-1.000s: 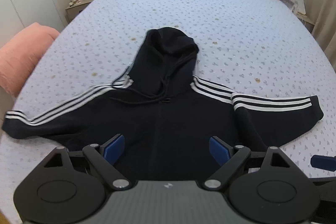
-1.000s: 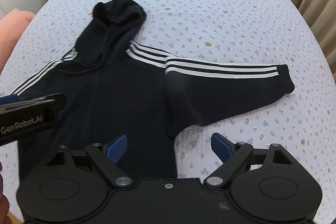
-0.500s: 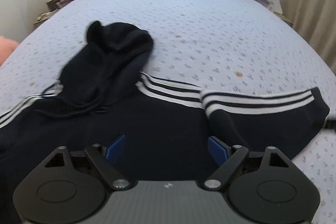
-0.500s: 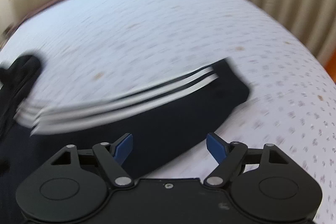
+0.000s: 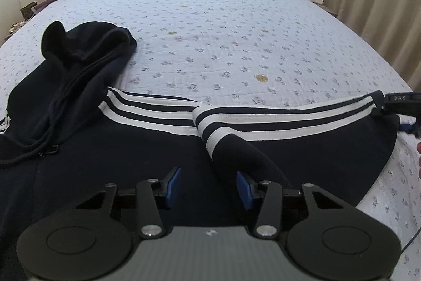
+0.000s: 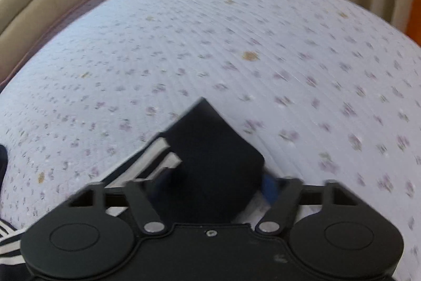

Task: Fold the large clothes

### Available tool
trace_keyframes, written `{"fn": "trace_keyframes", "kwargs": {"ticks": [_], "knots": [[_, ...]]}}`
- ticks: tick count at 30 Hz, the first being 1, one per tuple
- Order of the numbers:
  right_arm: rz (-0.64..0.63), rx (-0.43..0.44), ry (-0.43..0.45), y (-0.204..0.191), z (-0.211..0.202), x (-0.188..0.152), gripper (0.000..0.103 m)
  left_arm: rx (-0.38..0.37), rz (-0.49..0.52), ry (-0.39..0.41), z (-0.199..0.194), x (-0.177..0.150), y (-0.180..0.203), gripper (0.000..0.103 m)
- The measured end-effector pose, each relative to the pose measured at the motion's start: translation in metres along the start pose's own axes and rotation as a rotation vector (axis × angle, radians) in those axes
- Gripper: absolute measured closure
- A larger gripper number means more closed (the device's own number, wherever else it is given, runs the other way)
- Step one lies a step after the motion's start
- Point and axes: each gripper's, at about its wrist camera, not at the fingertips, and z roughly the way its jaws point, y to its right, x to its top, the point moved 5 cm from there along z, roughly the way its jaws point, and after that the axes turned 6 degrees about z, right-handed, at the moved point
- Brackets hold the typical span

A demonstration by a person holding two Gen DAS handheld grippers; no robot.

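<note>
Hoodie lying face-up on quilted bed, hood toward headboard, its right-side sleeve stretching sideways, long axis running across bed toward cuff; right gripper nearer cuff, pitching steeply down, jaws just closing with cuff sitting between them, pads not yet clearly pinching; left gripper angling down over chest beside sleeve root, jaws just closing, half-parted, fabric ridge lying between pads, grip not yet made; next move likely carrying sleeve inward across body
</note>
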Motion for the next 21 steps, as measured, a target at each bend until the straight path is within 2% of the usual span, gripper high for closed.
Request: {"fn": "trace_keyframes", "kwargs": {"ticks": [1, 4, 8, 11, 14, 16, 18, 20, 21], "knots": [[-0.022, 0.024, -0.008, -0.006, 0.000, -0.001, 0.082, 0.000, 0.001, 0.000, 0.001, 0.000, 0.000, 0.054], [-0.101, 0.041, 0.052, -0.019, -0.018, 0.000, 0.083, 0.001, -0.007, 0.000, 0.003, 0.001, -0.001, 0.055], [-0.141, 0.037, 0.166, -0.017, -0.071, 0.003, 0.084, -0.014, -0.024, 0.020, 0.001, 0.007, 0.000, 0.055], [-0.167, -0.069, 0.279, 0.001, -0.120, 0.005, 0.084, -0.050, -0.029, 0.037, 0.001, 0.011, 0.008, 0.054], [-0.116, -0.216, 0.357, 0.036, -0.159, 0.004, 0.084, -0.097, -0.020, 0.042, 0.005, 0.016, 0.027, 0.053], [-0.089, -0.284, 0.357, 0.054, -0.165, -0.002, 0.084, -0.122, 0.013, 0.030, 0.013, 0.016, 0.047, 0.054], [-0.076, -0.319, 0.309, 0.066, -0.156, -0.011, 0.084, -0.130, 0.067, 0.000, 0.027, 0.011, 0.069, 0.054], [-0.073, -0.346, 0.267, 0.070, -0.140, -0.019, 0.084, -0.052, 0.172, -0.002, 0.038, 0.002, 0.092, 0.053], [-0.076, -0.370, 0.250, 0.071, -0.132, -0.021, 0.084, 0.002, 0.249, 0.044, 0.038, -0.002, 0.104, 0.052]]}}
